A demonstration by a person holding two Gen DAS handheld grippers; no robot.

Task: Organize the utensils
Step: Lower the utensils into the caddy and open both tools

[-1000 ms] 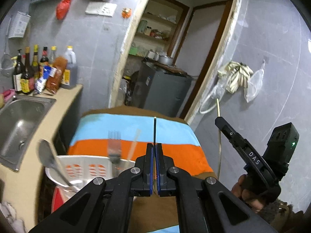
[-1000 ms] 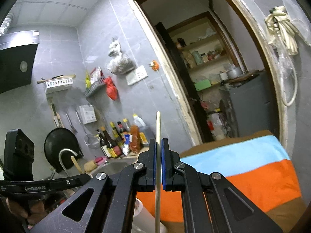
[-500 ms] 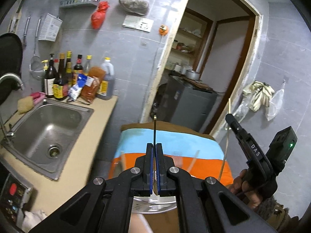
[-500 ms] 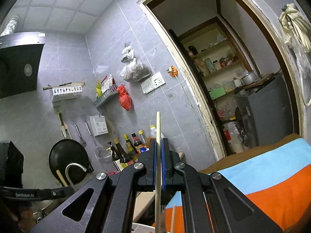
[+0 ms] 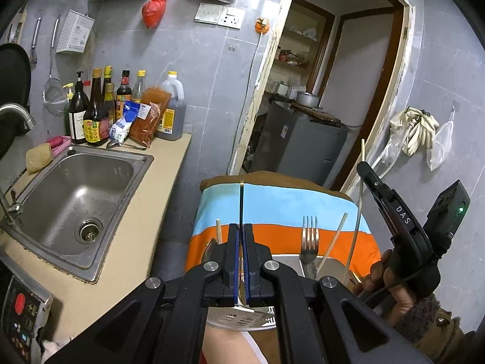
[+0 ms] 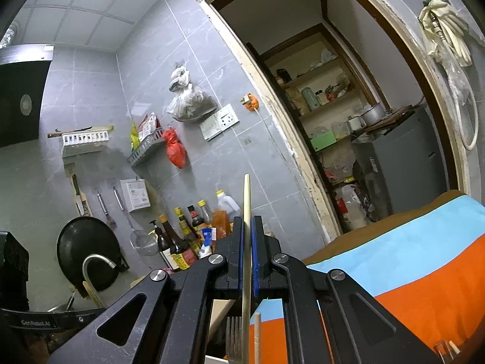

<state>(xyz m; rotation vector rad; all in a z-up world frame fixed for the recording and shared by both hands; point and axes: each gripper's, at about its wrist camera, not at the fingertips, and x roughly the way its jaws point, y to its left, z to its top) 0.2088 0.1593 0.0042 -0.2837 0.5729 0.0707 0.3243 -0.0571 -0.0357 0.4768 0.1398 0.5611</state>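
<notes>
The left gripper point(image 5: 241, 257) pinches a thin dark metal utensil handle point(image 5: 241, 203); the right gripper point(image 6: 248, 261) clamps a pale wooden chopstick point(image 6: 247, 212) mid-shaft, above the striped cloth point(image 5: 272, 206). Both look light, stiff, slippery.

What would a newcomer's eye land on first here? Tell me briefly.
The striped orange and blue cloth on the table, centre of both views. Next, each gripper's jaws shut on a thin stick: the left gripper on a dark chopstick, the right gripper on a pale chopstick. A fork stands upright just beyond.
</notes>
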